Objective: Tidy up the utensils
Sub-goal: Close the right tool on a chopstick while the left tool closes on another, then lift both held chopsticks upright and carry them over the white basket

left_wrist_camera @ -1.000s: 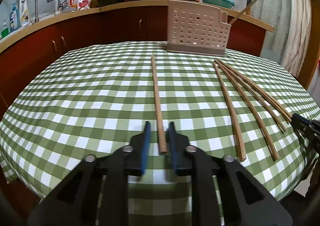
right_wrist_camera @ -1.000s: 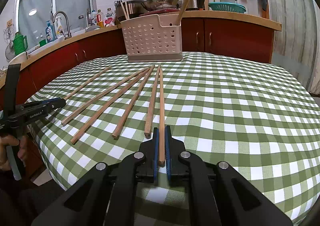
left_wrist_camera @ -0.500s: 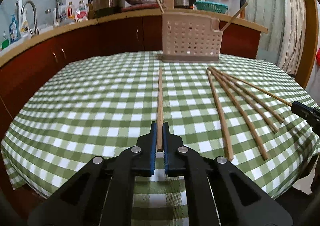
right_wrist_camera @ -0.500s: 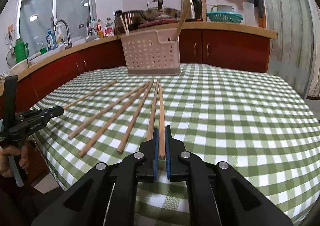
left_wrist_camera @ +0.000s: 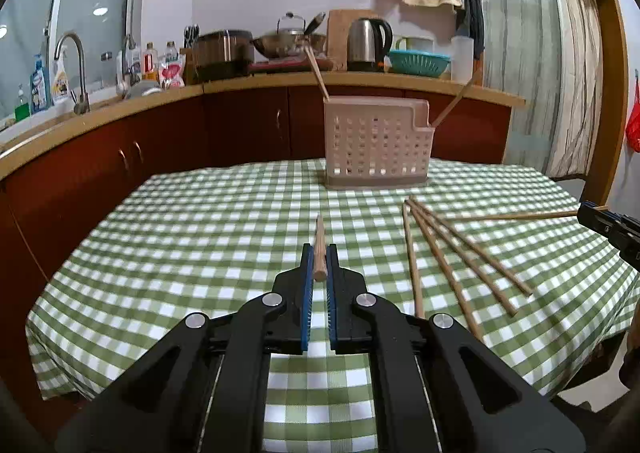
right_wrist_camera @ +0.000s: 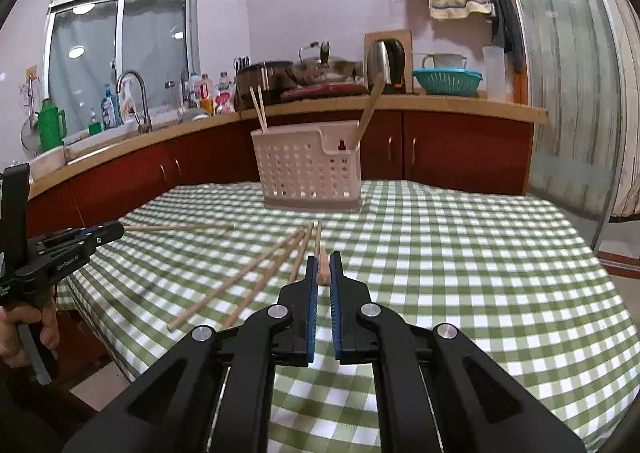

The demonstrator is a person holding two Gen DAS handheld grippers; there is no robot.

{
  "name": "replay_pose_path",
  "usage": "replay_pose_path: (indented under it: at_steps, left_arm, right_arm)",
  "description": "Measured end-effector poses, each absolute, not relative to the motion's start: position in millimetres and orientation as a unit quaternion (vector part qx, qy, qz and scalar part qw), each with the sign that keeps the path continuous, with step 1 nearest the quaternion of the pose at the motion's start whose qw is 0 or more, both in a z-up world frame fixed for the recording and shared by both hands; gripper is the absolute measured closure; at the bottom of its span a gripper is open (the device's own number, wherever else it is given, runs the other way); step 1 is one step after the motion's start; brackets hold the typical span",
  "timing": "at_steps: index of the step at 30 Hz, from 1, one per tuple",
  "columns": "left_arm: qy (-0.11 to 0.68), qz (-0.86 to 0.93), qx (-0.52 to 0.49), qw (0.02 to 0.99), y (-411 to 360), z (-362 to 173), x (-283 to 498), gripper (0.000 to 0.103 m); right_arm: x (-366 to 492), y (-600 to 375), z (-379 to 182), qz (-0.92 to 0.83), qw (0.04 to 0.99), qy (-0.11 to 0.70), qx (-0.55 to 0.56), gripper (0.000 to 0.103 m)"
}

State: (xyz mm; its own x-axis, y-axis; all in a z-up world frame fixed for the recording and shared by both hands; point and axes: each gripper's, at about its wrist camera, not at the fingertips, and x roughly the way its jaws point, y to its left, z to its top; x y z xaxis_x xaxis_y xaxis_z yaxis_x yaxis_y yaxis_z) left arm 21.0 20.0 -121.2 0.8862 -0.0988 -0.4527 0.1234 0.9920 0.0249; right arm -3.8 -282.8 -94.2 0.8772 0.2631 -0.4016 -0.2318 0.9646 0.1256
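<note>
each tool, left tool (left_wrist_camera: 319, 253) and right tool (right_wrist_camera: 323, 261), is pinching one chopstick's end above the table.

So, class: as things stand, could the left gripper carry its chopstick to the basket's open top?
Probably yes. The left gripper is shut on a chopstick, lifted off the table. The basket stands ahead with only bare cloth between; the loose chopsticks lie off to the right.
</note>
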Motion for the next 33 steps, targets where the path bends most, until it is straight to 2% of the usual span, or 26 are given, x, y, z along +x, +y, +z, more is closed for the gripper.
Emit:
replay_pose_path:
  at_steps: [12, 33]
  left_arm:
    - [0.200, -0.064, 0.012, 0.978, 27.4, -77.2, 18.1, 0.096]
    - [0.180, -0.092, 0.007, 0.979, 20.5, -35.8, 84.4, 0.096]
  right_arm:
    - [-5.7, -283.5, -54.1, 0.134, 0.974, 0.177, 0.044, 0.096]
    - [53.6, -275.0, -19.0, 0.140, 0.977, 0.156, 0.035, 0.096]
